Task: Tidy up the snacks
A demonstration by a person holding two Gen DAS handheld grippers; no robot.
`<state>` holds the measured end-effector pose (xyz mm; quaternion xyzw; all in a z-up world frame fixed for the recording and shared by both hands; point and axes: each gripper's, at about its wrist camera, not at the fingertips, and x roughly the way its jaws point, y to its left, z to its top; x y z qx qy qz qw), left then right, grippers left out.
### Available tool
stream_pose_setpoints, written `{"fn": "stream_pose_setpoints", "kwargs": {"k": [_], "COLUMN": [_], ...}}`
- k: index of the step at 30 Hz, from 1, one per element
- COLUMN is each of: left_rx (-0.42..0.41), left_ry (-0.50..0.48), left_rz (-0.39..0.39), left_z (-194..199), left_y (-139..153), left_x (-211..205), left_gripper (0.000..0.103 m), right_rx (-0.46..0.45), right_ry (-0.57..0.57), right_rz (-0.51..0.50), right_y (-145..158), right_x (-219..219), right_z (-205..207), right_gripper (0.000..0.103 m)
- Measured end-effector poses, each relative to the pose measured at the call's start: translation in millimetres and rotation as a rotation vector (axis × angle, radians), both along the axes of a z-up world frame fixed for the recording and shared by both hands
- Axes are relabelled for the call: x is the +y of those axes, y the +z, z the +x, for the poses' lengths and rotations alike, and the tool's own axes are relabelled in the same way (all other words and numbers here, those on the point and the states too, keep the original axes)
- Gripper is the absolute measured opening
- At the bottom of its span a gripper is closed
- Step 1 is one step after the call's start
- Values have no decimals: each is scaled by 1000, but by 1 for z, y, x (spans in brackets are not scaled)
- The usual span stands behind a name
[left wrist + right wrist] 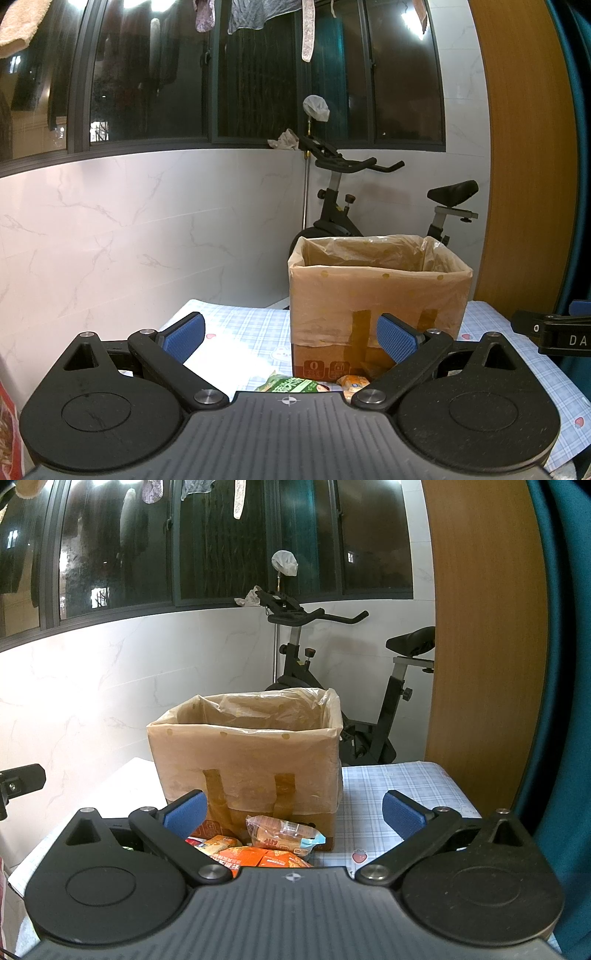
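A cardboard box [245, 760], lined with a thin plastic bag folded over its rim and taped down the front, is set upright on the worktop [399, 786], which is covered with a blue checked cloth. It is judged to be the container meant for the snacks, the liner being there to keep the inside clean; its open top faces upward, so packets can be dropped in from above. What the box already contains cannot be seen.

The snacks are gathered on the worktop just in front of the box. In the right wrist view a clear-wrapped bread packet [284, 835] is seen lying against the box's front face, with orange packets [258, 856] just in front of it. In the left wrist view a green packet [291, 384] and a small orange-wrapped item [354, 381] are seen at the foot of the box.

The left claw [291, 338] is held spread wide in front of the box, with nothing between its blue pads [184, 336] and nothing touched. The right claw [293, 814] is likewise spread wide and empty, held above the packets in front of the box, apart from them. No packet appears to have been picked up yet; the claws are judged to be poised for a first reach.

An exercise bike [332, 686] stands behind the box, beyond the worktop.
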<state>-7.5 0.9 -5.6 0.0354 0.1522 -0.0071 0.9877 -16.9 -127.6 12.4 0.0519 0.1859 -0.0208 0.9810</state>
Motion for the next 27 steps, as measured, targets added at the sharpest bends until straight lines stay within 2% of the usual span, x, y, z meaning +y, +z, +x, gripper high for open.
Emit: {"fn": "stream_pose_setpoints", "kwargs": {"k": [13, 17, 22, 27], "left_rx": [14, 2, -7, 21], "left_ry": [4, 20, 80, 121], "left_rz": [0, 21, 72, 54], "left_z": [1, 6, 23, 49], "left_y": [-3, 0, -1, -2], "left_x": [-1, 1, 15, 41], "left_gripper": [100, 100, 100, 100], "right_rx": [12, 8, -22, -3], "right_ry": [-2, 0, -8, -58], "right_rz": [7, 4, 7, 24], "right_y": [-7, -9, -11, -21], "right_x": [-2, -3, -13, -33], "right_z": [4, 4, 8, 23], "right_gripper": [103, 103, 103, 103]}}
